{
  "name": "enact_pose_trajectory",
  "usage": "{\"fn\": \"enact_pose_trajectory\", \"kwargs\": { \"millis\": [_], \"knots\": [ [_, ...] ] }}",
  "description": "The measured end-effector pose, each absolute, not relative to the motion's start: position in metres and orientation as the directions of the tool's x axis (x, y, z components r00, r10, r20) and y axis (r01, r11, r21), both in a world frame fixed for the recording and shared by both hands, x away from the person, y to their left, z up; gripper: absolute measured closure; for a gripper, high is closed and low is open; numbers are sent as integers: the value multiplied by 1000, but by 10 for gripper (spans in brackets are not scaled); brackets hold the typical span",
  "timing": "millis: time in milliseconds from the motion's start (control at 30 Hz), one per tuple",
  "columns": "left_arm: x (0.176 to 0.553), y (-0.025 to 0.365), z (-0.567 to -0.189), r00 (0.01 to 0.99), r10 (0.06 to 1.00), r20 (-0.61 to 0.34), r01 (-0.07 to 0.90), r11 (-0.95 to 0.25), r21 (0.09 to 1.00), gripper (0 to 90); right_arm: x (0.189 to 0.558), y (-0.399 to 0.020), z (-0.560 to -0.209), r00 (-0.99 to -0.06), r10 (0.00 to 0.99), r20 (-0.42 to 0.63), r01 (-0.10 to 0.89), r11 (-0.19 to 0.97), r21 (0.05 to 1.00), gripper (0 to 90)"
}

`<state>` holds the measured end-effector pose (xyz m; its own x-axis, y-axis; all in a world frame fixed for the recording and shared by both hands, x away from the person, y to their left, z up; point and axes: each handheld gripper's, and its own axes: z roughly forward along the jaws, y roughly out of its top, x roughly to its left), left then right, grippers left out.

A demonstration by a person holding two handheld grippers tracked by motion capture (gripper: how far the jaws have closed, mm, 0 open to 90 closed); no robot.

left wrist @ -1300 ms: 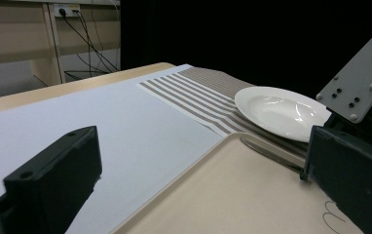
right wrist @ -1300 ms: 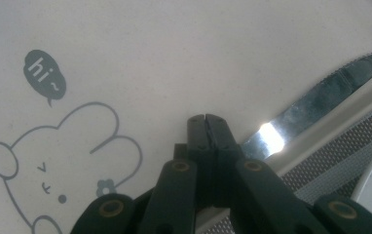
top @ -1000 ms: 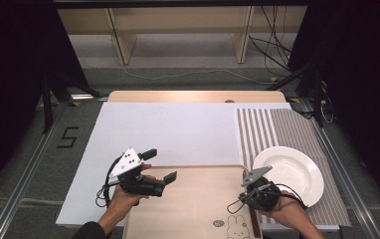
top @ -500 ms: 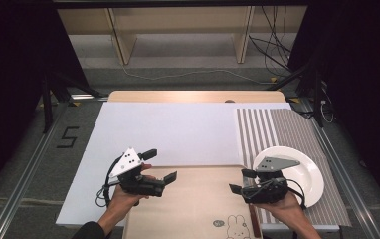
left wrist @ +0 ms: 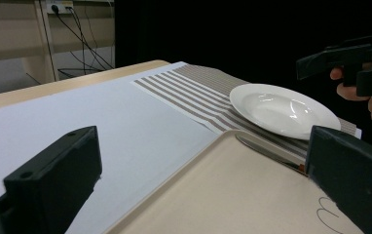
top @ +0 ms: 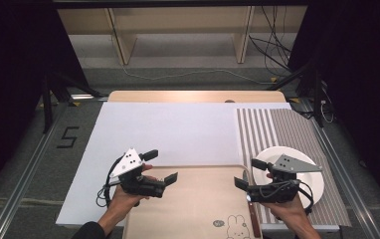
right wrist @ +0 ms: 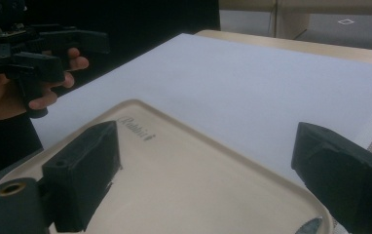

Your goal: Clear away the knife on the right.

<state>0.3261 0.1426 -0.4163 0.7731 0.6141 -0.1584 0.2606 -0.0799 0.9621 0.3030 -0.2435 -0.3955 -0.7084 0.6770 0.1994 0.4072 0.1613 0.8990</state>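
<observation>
The knife point(top: 251, 209) lies along the tray's point(top: 198, 209) right edge, just beside the plate point(top: 305, 164). Right gripper point(top: 247, 175) – jaws just spread, apparently empty – hovers above it; left gripper point(top: 160, 167) spread too.

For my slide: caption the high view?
Two open tools, left tool and right tool, over a beige tray beside a white plate.

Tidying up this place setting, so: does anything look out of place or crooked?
The knife lies on the tray's right rim, half on the striped mat, not flat beside the plate. Nothing looks spilled or damaged. Both tongs are open and empty above the tray.
</observation>
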Motion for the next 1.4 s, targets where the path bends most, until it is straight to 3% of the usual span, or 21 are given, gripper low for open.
{"fn": "enact_pose_trajectory", "kwargs": {
  "millis": [767, 1400],
  "knots": [
    [321, 138, -415, 802, 575, -162, 257, -86, 963, 0, 278, -266, -405, -675, 722, 152, 360, 143, 922, 107],
    [323, 138, -416, 795, 583, -168, 262, -80, 962, 0, 280, -267, -402, -669, 733, 126, 333, 144, 932, 119]
  ]
}}
